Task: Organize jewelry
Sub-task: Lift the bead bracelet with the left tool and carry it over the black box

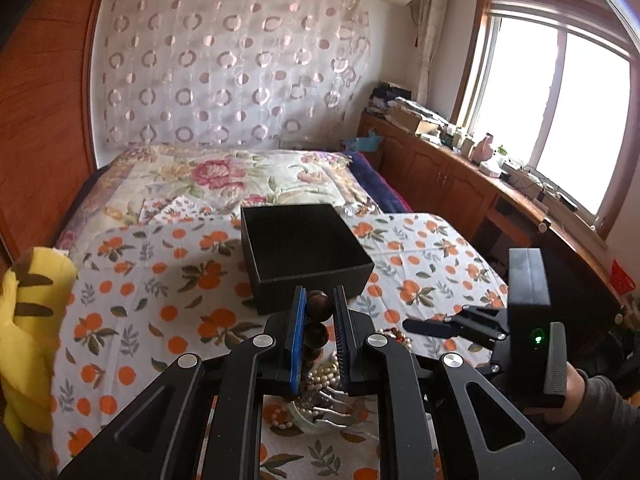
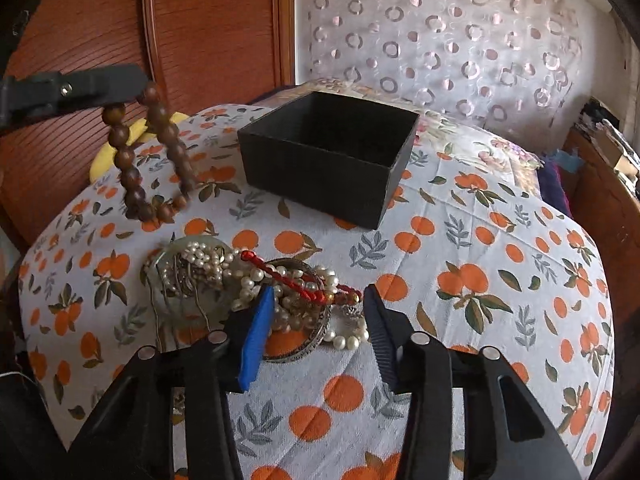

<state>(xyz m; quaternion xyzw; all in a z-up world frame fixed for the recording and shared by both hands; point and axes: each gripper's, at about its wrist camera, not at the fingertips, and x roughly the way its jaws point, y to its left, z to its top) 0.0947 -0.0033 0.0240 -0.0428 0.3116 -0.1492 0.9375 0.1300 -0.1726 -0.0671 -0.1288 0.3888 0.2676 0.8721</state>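
Note:
My left gripper (image 1: 319, 304) is shut on a brown wooden bead bracelet (image 1: 319, 309) and holds it up in front of the open black box (image 1: 308, 258). From the right wrist view the bracelet (image 2: 148, 152) hangs from the left gripper (image 2: 136, 92), its lowest beads at the cloth, left of the black box (image 2: 328, 160). My right gripper (image 2: 318, 294) is open over a jewelry pile (image 2: 256, 284): pearl strands, a red cord bracelet (image 2: 296, 276), a silver bangle (image 2: 308, 344) and a hair comb (image 2: 180, 300). The pile also shows below the left fingers (image 1: 320, 384).
The orange-print cloth (image 2: 460, 320) covers the bed. A yellow plush toy (image 1: 32, 332) lies at the left edge. A wooden wardrobe (image 2: 208, 28) stands left. A wooden cabinet with clutter (image 1: 460, 160) runs under the window at right.

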